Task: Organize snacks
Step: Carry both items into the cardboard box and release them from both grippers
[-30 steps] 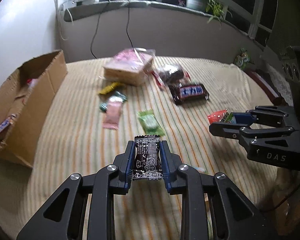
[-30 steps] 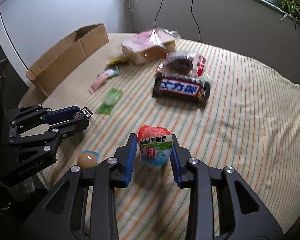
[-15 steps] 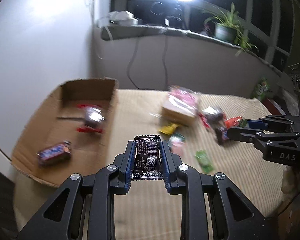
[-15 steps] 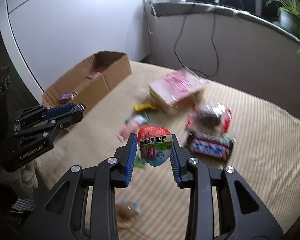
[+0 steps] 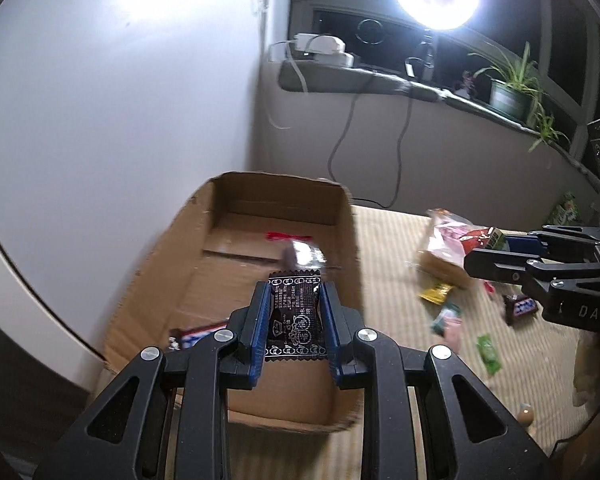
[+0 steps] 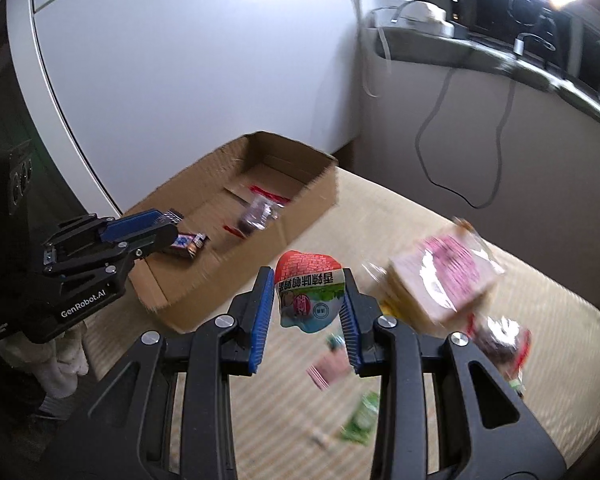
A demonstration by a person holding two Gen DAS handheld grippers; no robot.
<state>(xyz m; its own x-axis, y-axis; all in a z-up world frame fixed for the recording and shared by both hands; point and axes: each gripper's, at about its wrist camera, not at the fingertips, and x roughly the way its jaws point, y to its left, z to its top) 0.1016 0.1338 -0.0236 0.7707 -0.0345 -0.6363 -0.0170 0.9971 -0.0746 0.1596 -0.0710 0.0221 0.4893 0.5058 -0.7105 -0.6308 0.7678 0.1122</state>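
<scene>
Left tongs (image 5: 294, 322) are clamped on a black sachet (image 5: 296, 320), pads pressed to its two long edges, so its long axis runs straight out along the fingers toward twelve o'clock. Right tongs (image 6: 304, 308) are pinched on a small sealed cup snack (image 6: 308, 296), red top, pale blue base, caught across its widest part.

Out from there: the cardboard box (image 5: 342, 236) is the target, open at the top and standing on the striped worktop (image 5: 400, 240). In the left view the black sachet hangs directly over the box floor, the near wall just under the tongs at six o'clock. The left is the nearer, I'd say; letting go would likely land it inside. Already in the box: a clear red-edged packet (image 6: 258, 210) toward the far end and a blue candy bar (image 6: 188, 242) near the front.

In the right view the box sits at about ten o'clock from the cup snack, its long side running from seven up to one, its corner near but not beneath the cup. So the right hand has ground to cover toward ten o'clock before a drop is safe; released here, I reckon the cup falls on the worktop.

Waiting on the worktop: a pink-wrapped bread pack (image 6: 444, 280) at three o'clock, a green sachet (image 6: 360, 420) at five, and more wrappers, too blurred to tell apart.
</scene>
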